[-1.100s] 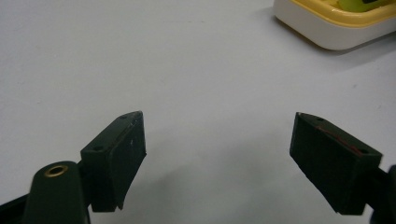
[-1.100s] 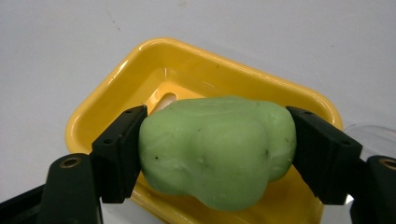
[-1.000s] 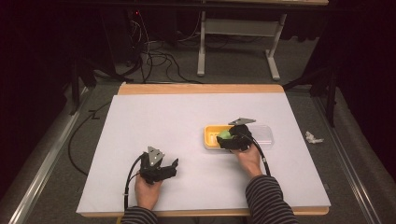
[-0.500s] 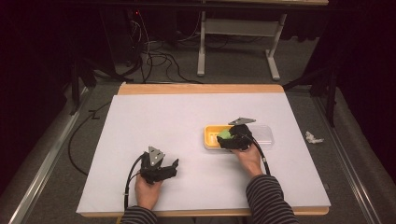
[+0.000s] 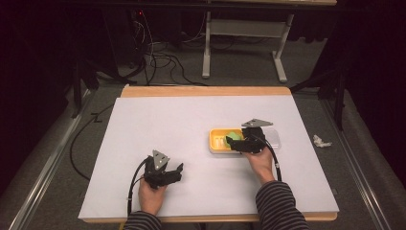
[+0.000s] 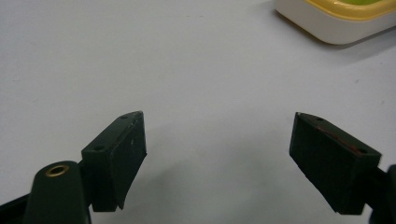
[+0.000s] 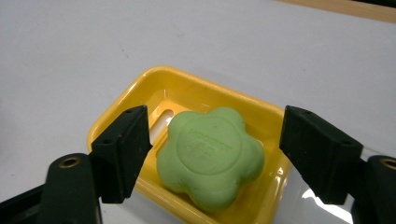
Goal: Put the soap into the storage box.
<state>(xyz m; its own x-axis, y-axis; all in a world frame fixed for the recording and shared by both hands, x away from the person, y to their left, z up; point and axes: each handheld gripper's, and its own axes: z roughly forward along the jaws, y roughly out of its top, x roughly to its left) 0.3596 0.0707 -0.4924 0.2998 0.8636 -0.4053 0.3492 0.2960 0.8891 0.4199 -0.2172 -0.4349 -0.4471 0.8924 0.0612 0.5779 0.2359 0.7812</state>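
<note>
Green flower-shaped soap [image 7: 211,156] lying flat in yellow dish [image 7: 140,88], white table [image 5: 158,124]

Bare table [image 5: 158,120] everywhere except the yellow dish [image 5: 216,142].

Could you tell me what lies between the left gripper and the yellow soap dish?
Nothing: in the high view, only bare white table cover separates the left gripper from the yellow soap dish.
</note>
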